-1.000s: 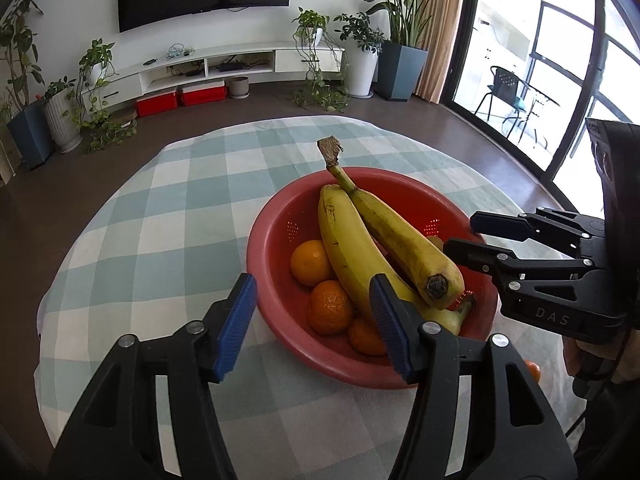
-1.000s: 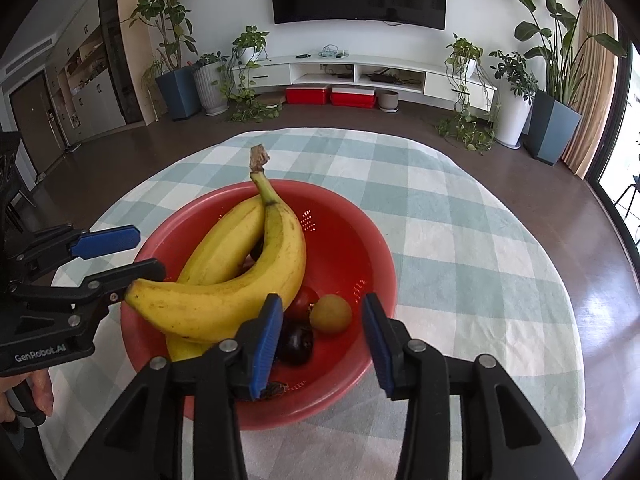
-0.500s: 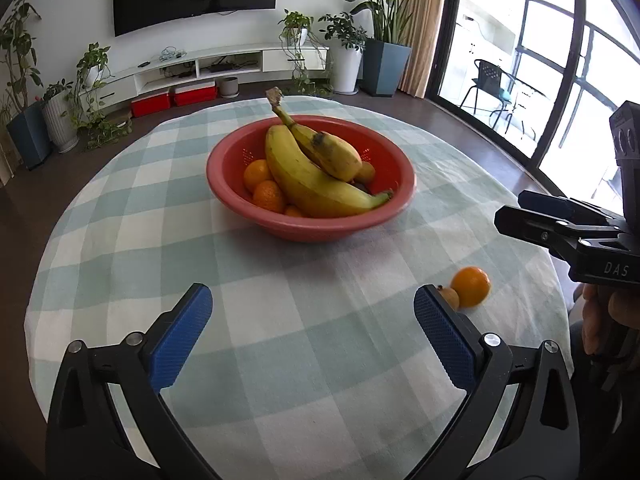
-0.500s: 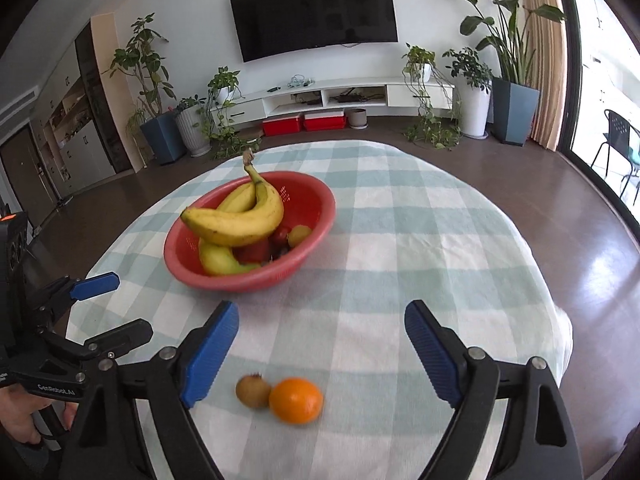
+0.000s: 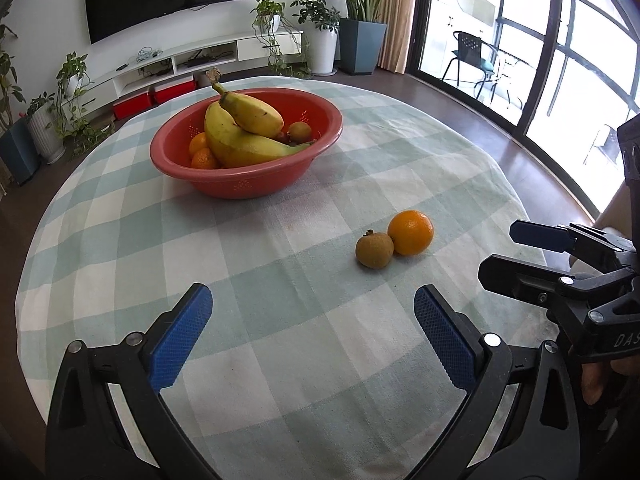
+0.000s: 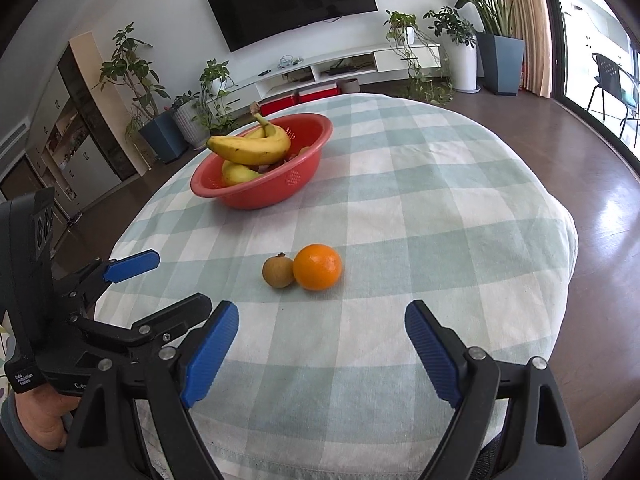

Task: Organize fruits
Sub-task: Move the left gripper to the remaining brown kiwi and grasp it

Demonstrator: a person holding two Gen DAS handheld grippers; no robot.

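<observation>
Right wrist view: round orange fruit (image 6: 317,267) touching small brown fruit (image 6: 278,271), well short of red plastic bowl (image 6: 262,160) on checked tabletop (image 6: 420,200). Both grippers' fingers (image 6: 210,354) released, empty. Pickup step likely; next, straddle one fruit, clench, carry to bowl.

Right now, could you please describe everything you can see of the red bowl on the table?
The red bowl looks like plastic, round and wide-rimmed, with small perforated patches in its wall like a colander. It stands upright on the checked tablecloth, toward the far side. Two joined bananas rest on top inside, over small oranges and a brownish fruit. No gripper touches it.
</observation>
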